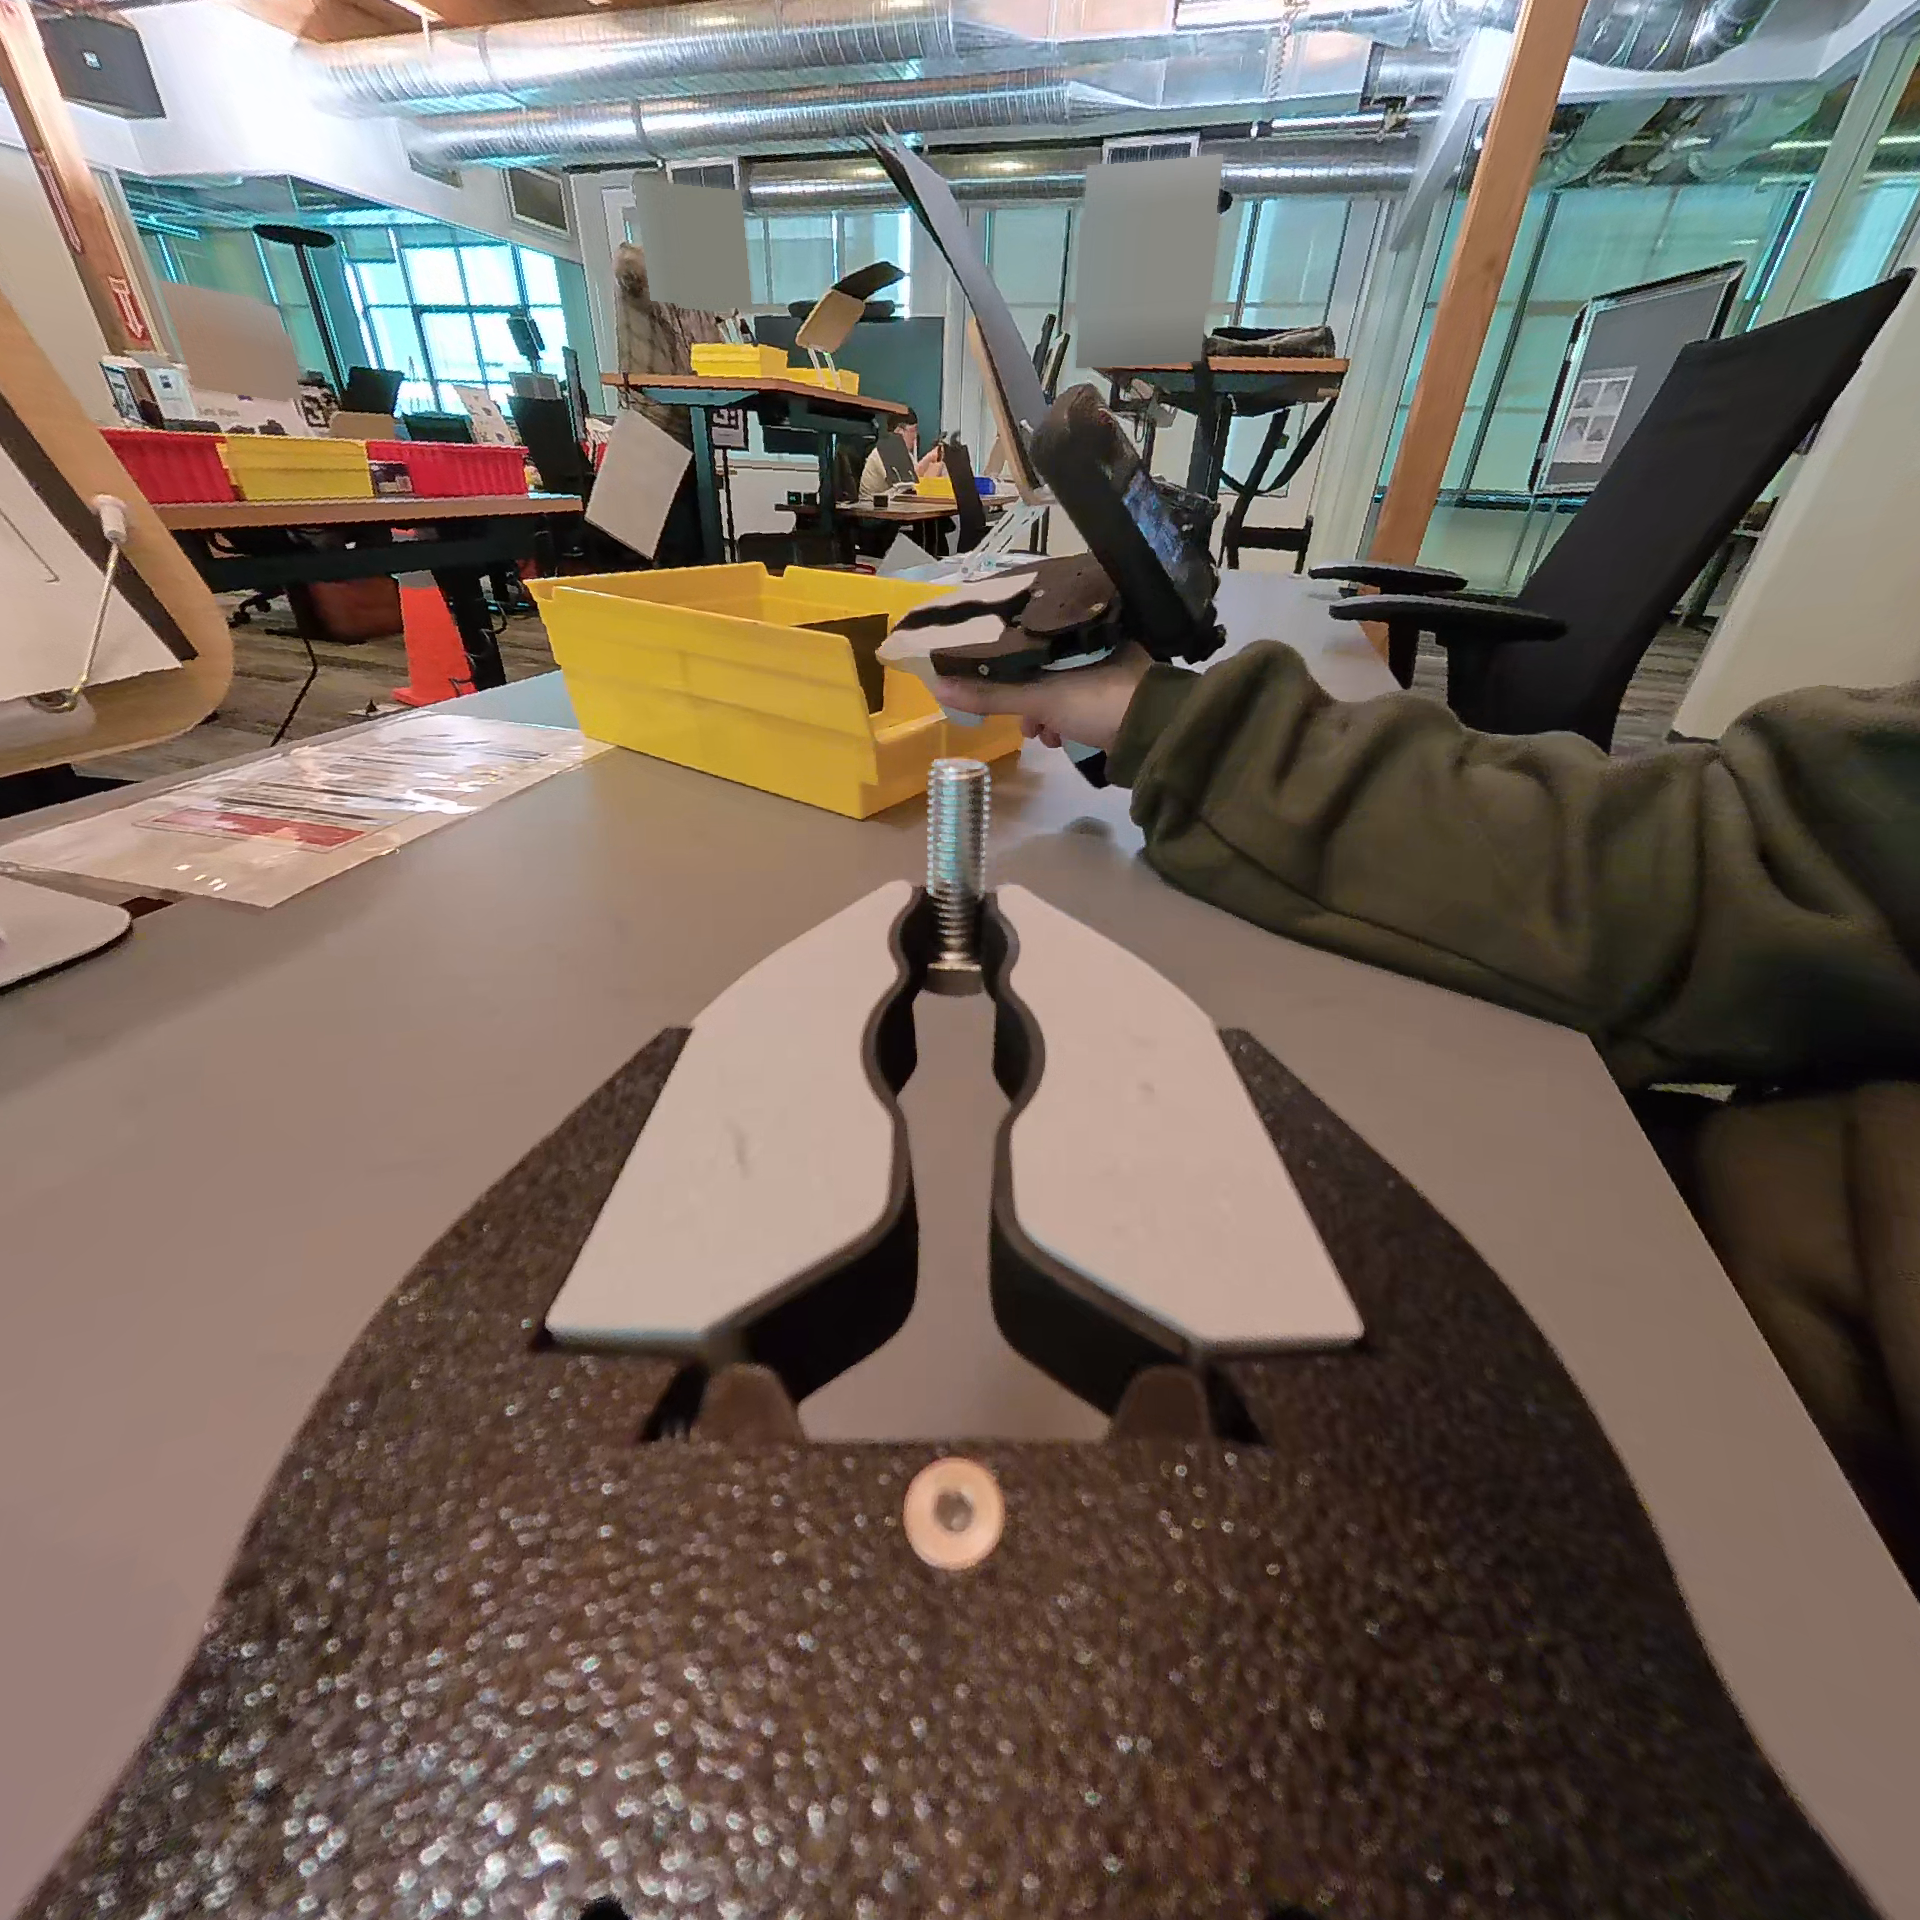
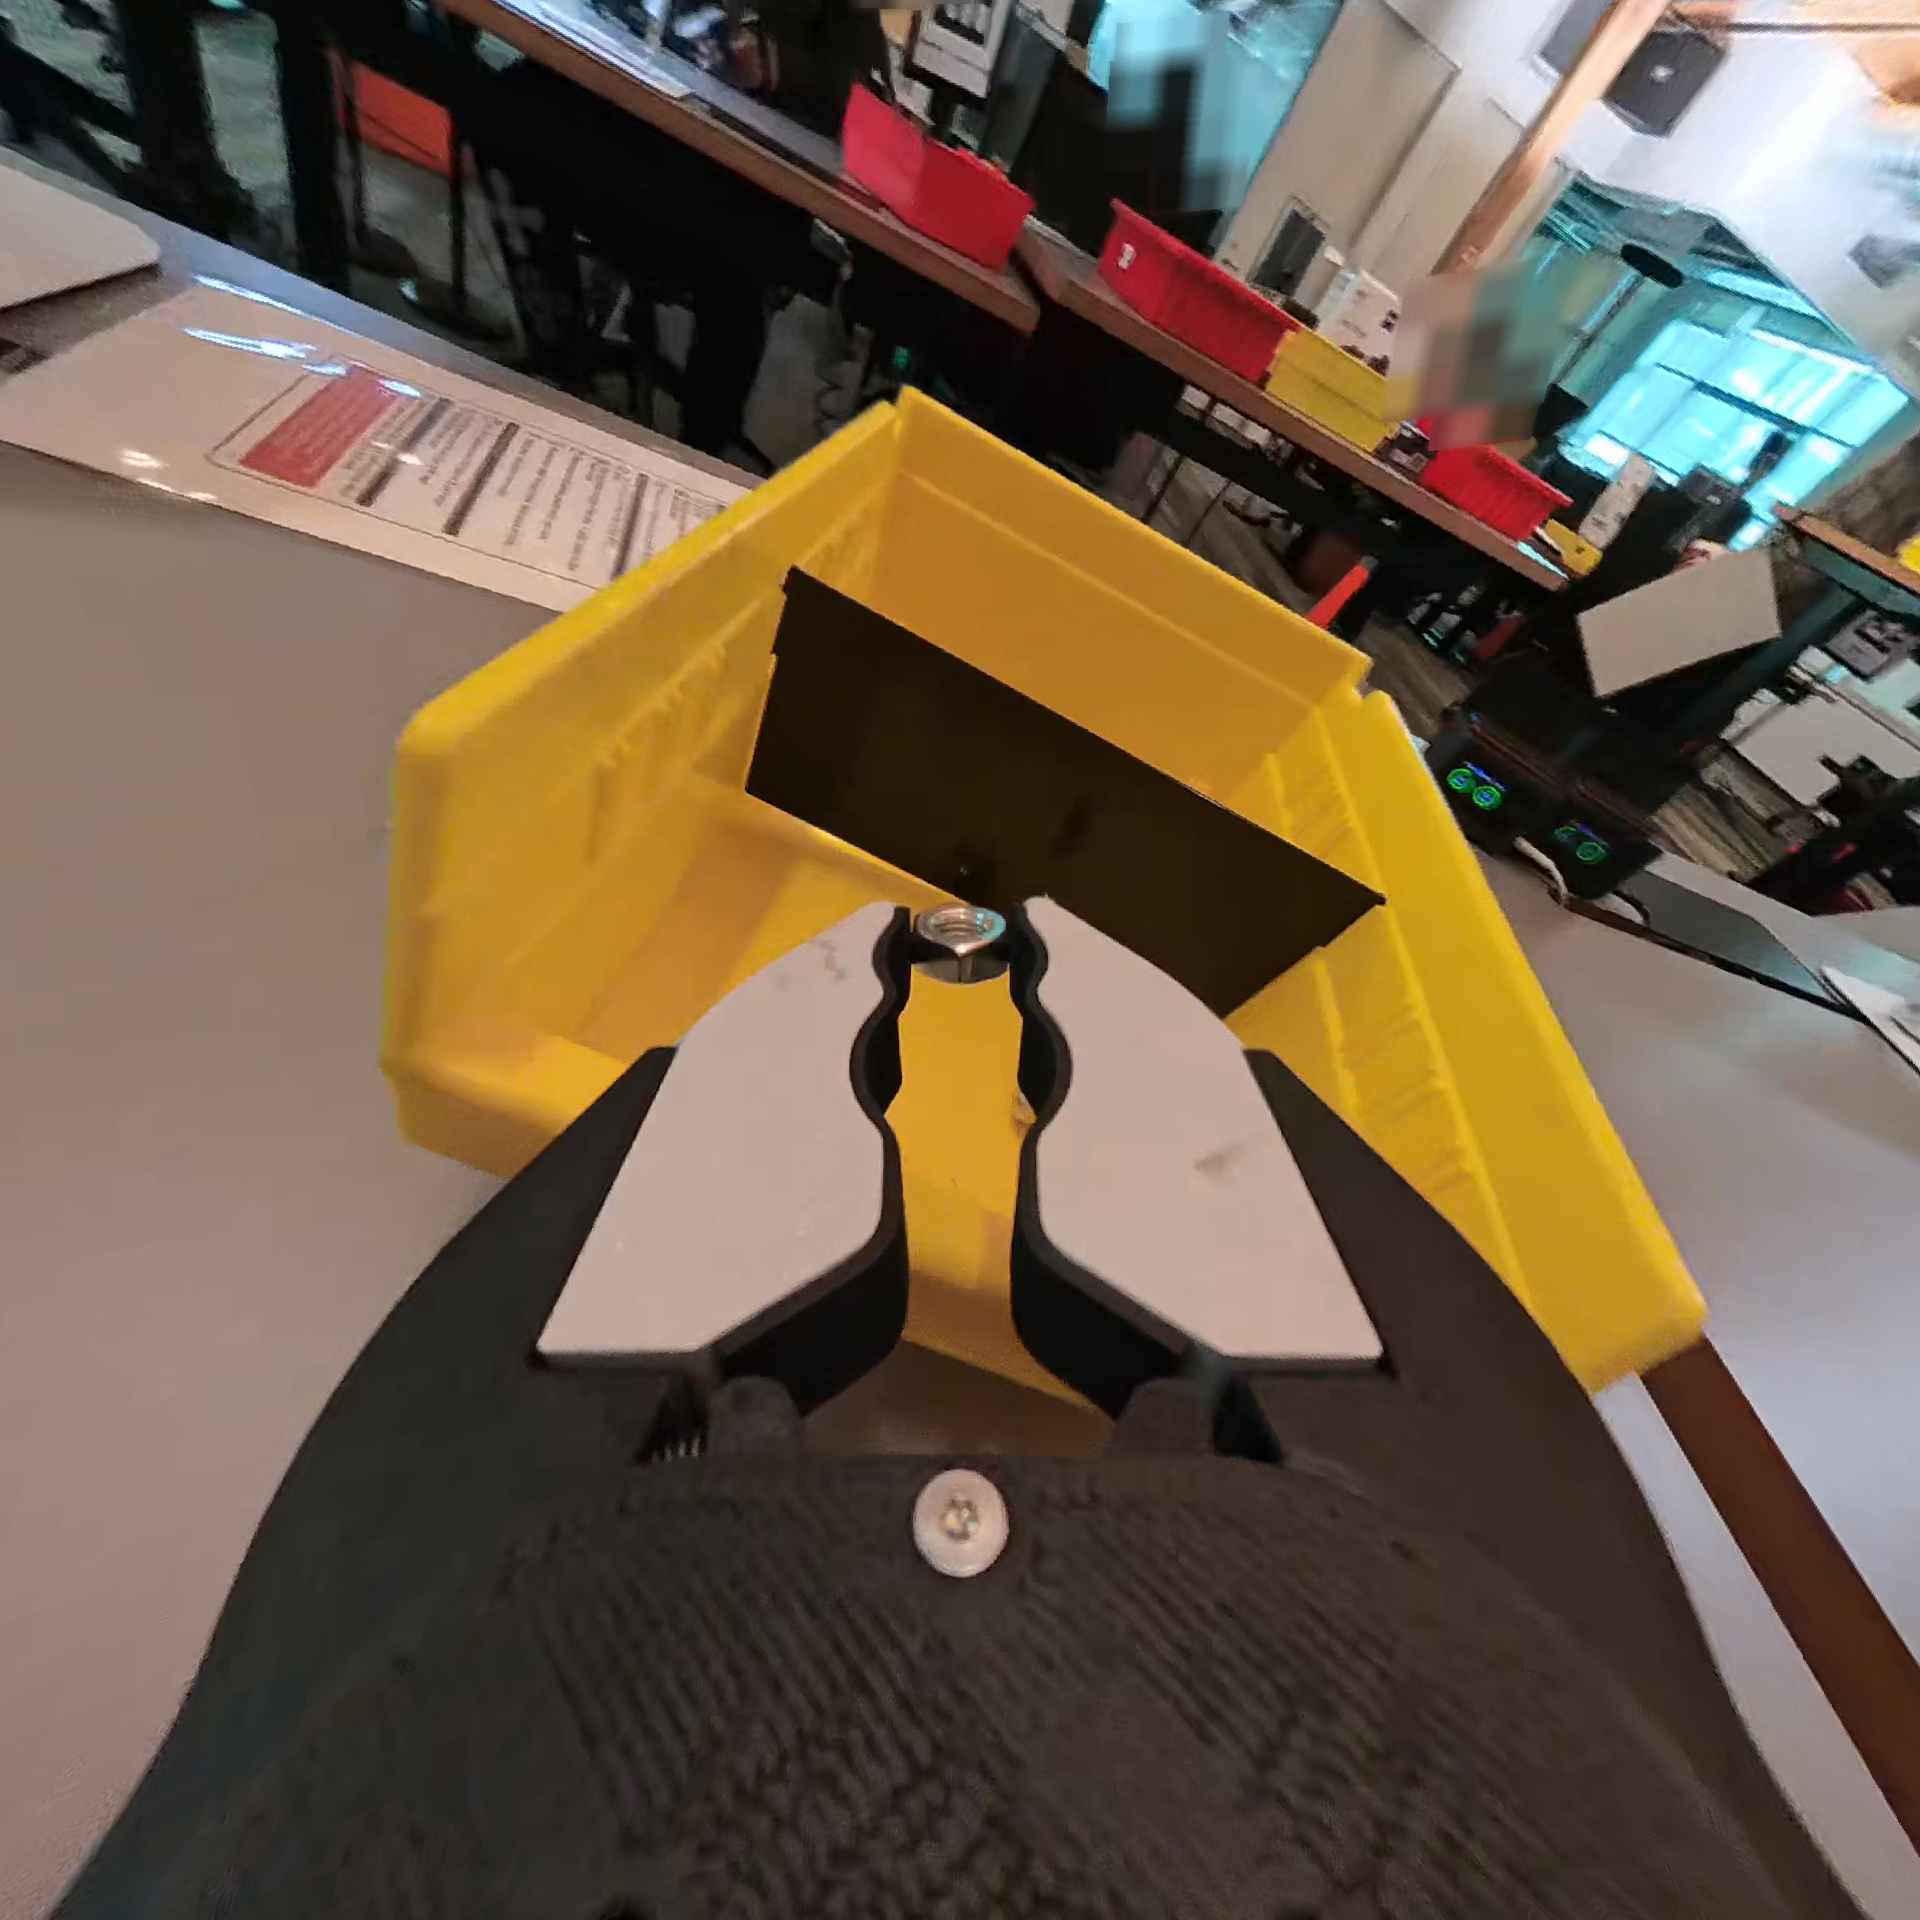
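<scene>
left tool (image 1: 957, 940) is clamped on a silver bolt (image 1: 957, 844), threads sticking straight up, low over the grey surface (image 1: 416, 1039). right tool (image 2: 957, 951) is pinched shut on a small hex nut (image 2: 956, 940), hanging just over the front of the yellow bin (image 2: 582, 831) with its black divider (image 2: 1039, 769).

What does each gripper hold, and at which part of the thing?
The left gripper holds a threaded bolt upright by its lower end, near the head. The right gripper pinches a metal hex nut by its sides, at the fingertips.

Workshop: benches, parts bins (image 1: 301, 465)
</scene>
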Demonstrator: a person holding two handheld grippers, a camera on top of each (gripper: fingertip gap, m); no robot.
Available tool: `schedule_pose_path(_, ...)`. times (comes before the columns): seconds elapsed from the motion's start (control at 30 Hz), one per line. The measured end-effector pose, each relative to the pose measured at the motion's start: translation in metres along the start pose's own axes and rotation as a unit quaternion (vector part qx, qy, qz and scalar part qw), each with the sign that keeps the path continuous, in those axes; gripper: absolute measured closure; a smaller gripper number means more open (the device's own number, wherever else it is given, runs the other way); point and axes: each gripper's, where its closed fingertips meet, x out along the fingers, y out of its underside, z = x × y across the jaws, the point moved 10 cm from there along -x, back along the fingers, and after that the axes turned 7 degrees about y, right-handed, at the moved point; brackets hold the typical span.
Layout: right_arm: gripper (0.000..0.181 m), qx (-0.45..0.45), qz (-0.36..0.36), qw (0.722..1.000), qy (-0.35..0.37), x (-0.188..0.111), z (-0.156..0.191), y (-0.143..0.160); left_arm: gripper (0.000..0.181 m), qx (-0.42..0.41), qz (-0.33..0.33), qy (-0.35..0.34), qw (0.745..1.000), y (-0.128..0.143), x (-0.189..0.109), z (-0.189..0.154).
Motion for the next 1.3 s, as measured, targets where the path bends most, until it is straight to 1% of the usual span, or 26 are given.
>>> schedule_pose_path(0.07,0.162,0.005,-0.020,1.000,-0.016,0.003,0.000,-0.001,0.172,-0.003,-0.002,-0.003,1.000,0.000,0.000,0.001)
schedule_pose_path(0.17,0.131,0.013,-0.030,0.999,-0.014,0.000,-0.001,-0.002,0.172,-0.004,-0.001,-0.003,1.000,0.000,0.000,0.001)
schedule_pose_path(0.23,0.121,0.031,-0.040,0.998,-0.025,-0.007,0.001,-0.006,0.172,-0.005,0.003,-0.003,1.000,0.000,0.001,0.001)
schedule_pose_path(0.27,0.117,0.045,-0.057,0.996,-0.042,-0.013,0.004,-0.010,0.172,-0.006,0.004,-0.004,1.000,0.000,0.001,0.001)
schedule_pose_path(0.33,0.117,0.077,-0.122,0.983,-0.117,-0.030,0.020,-0.025,0.172,-0.008,0.005,-0.005,1.000,0.000,0.001,0.001)
schedule_pose_path(0.37,0.118,0.089,-0.170,0.964,-0.182,-0.042,0.034,-0.036,0.172,-0.008,0.005,-0.006,1.000,0.000,0.001,0.001)
schedule_pose_path(0.4,0.126,0.099,-0.215,0.933,-0.272,-0.055,0.051,-0.046,0.172,-0.008,0.006,-0.007,1.000,0.000,0.001,0.001)
schedule_pose_path(0.43,0.128,0.111,-0.244,0.890,-0.370,-0.069,0.071,-0.055,0.172,-0.007,0.006,-0.007,1.000,0.000,0.001,0.001)
schedule_pose_path(0.47,0.128,0.121,-0.254,0.841,-0.461,-0.082,0.092,-0.063,0.172,-0.007,0.007,-0.007,1.000,0.000,0.002,0.001)
schedule_pose_path(0.5,0.131,0.130,-0.259,0.793,-0.536,-0.096,0.113,-0.071,0.172,-0.006,0.008,-0.007,1.000,0.000,0.002,0.001)
schedule_pose_path(0.53,0.135,0.136,-0.263,0.756,-0.584,-0.108,0.131,-0.076,0.172,-0.005,0.009,-0.006,1.000,0.000,0.002,0.000)
schedule_pose_path(0.57,0.138,0.132,-0.268,0.731,-0.613,-0.119,0.147,-0.081,0.172,-0.004,0.010,-0.007,1.000,0.000,0.002,0.000)
schedule_pose_path(0.6,0.142,0.116,-0.275,0.715,-0.632,-0.130,0.160,-0.083,0.172,-0.003,0.011,-0.006,1.000,0.000,0.002,0.000)
schedule_pose_path(0.63,0.149,0.099,-0.279,0.707,-0.642,-0.139,0.169,-0.084,0.172,-0.002,0.010,-0.006,1.000,0.000,0.002,-0.001)
schedule_pose_path(0.7,0.161,0.090,-0.276,0.714,-0.637,-0.147,0.182,-0.086,0.172,-0.003,0.009,-0.006,1.000,0.000,0.002,0.000)
schedule_pose_path(0.73,0.165,0.088,-0.271,0.712,-0.641,-0.149,0.185,-0.087,0.172,-0.004,0.009,-0.005,1.000,0.000,0.002,-0.001)
schedule_pose_path(0.8,0.168,0.090,-0.271,0.704,-0.651,-0.152,0.189,-0.087,0.172,-0.002,0.012,-0.003,1.000,0.000,0.003,-0.001)
schedule_pose_path(0.87,0.171,0.094,-0.272,0.705,-0.648,-0.152,0.191,-0.086,0.172,0.000,0.015,-0.004,1.000,0.000,0.003,-0.002)
schedule_pose_path(0.97,0.172,0.081,-0.277,0.705,-0.648,-0.153,0.190,-0.087,0.172,0.002,0.016,-0.007,1.000,0.000,0.004,-0.002)
schedule_pose_path(1.07,0.172,0.075,-0.281,0.717,-0.634,-0.152,0.189,-0.088,0.170,-0.003,-0.003,-0.029,1.000,-0.001,0.004,-0.001)
schedule_pose_path(1.1,0.172,0.077,-0.287,0.727,-0.619,-0.151,0.187,-0.089,0.162,-0.004,-0.013,-0.035,0.999,-0.002,0.003,0.000)
schedule_pose_path(1.13,0.172,0.079,-0.292,0.750,-0.588,-0.147,0.183,-0.089,0.155,-0.005,-0.020,-0.045,0.999,-0.002,0.002,0.000)
schedule_pose_path(1.17,0.172,0.078,-0.291,0.784,-0.542,-0.139,0.175,-0.090,0.151,-0.006,-0.025,-0.054,0.998,-0.002,0.000,0.001)
schedule_pose_path(1.23,0.172,0.070,-0.277,0.858,-0.427,-0.116,0.148,-0.091,0.150,0.001,-0.033,-0.054,0.998,-0.002,-0.001,-0.001)
schedule_pose_path(1.27,0.172,0.068,-0.258,0.890,-0.369,-0.103,0.130,-0.092,0.151,0.007,-0.032,-0.056,0.998,-0.002,-0.002,-0.002)
schedule_pose_path(1.3,0.172,0.067,-0.233,0.915,-0.322,-0.087,0.110,-0.094,0.151,0.014,-0.027,-0.062,0.998,-0.002,-0.002,-0.003)
